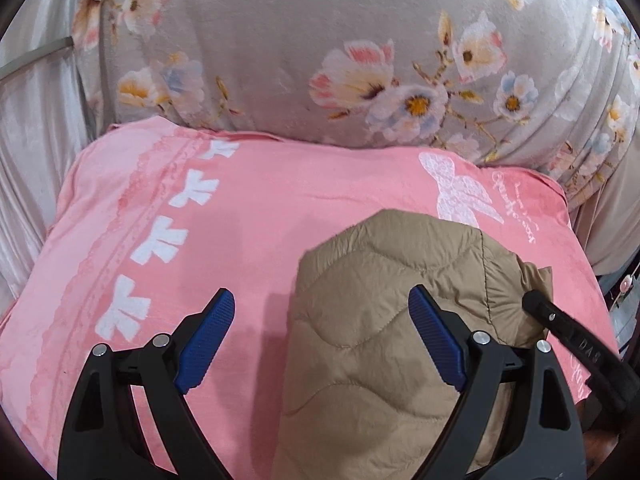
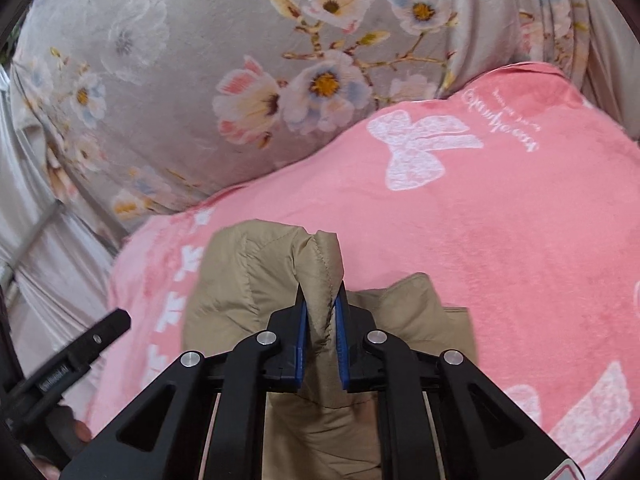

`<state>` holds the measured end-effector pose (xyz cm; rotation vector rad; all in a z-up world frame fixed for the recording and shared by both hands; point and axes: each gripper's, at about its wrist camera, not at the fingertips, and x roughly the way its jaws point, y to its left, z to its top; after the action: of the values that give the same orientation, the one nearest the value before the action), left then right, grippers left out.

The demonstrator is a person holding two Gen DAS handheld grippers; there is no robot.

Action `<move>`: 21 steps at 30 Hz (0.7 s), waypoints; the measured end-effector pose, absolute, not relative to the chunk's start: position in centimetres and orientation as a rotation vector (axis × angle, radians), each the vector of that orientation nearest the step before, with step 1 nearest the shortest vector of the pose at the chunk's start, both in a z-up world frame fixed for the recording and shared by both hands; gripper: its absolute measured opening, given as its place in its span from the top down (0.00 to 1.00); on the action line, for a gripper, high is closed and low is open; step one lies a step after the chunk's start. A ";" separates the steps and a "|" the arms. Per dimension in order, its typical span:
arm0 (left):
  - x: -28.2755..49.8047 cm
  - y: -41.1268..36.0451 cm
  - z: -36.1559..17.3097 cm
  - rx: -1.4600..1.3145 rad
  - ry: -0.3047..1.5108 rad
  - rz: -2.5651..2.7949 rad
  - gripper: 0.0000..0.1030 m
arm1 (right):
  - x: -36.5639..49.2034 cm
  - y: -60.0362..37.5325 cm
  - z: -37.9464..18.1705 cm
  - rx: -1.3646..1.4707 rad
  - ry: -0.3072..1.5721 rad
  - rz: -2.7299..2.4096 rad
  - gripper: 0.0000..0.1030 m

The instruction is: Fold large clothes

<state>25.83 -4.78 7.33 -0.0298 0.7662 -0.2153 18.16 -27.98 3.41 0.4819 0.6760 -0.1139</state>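
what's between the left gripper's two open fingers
In the left wrist view, the left gripper is open over the pink blanket and the tan quilted jacket's left edge.

A pink blanket printed with white bows and a large lace bow covers the surface. Behind it, touching its far edge, rises a grey floral quilt. Pale satin fabric hangs at the left.

The left hand-held gripper hangs wide apart over a tan quilted jacket on a pink blanket.
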 end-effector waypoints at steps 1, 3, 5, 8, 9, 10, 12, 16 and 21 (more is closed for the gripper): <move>26.1 -5.3 6.8 -0.030 0.783 -0.221 0.16 | 18.1 -28.1 2.9 0.468 0.682 -0.134 0.90; 26.8 -6.7 5.3 -0.024 0.822 -0.221 0.16 | 17.9 -28.4 1.8 0.444 0.692 -0.168 0.90; 27.3 -7.6 3.9 -0.023 0.854 -0.220 0.16 | 17.7 -28.7 0.5 0.420 0.706 -0.202 0.91; 27.9 -8.5 2.2 -0.026 0.886 -0.213 0.16 | 17.7 -29.0 -1.1 0.403 0.719 -0.238 0.91; 28.1 -8.8 1.7 -0.025 0.895 -0.212 0.16 | 17.8 -29.1 -1.7 0.392 0.723 -0.253 0.91; 28.3 -9.0 1.3 -0.024 0.901 -0.213 0.16 | 17.9 -29.1 -2.1 0.387 0.725 -0.262 0.91; 28.5 -9.7 0.4 -0.020 0.909 -0.212 0.16 | 18.1 -29.3 -3.0 0.384 0.731 -0.274 0.91; 28.9 -10.4 -1.0 -0.020 0.915 -0.213 0.13 | 18.6 -30.1 -4.8 0.410 0.748 -0.275 0.90; 29.2 -10.8 -3.2 -0.031 0.910 -0.207 0.05 | 19.1 -30.8 -7.0 0.438 0.767 -0.259 0.88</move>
<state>29.24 -10.80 -3.24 -0.0312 0.9100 -0.2066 19.12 -30.76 -6.97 0.4384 0.7670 -0.2590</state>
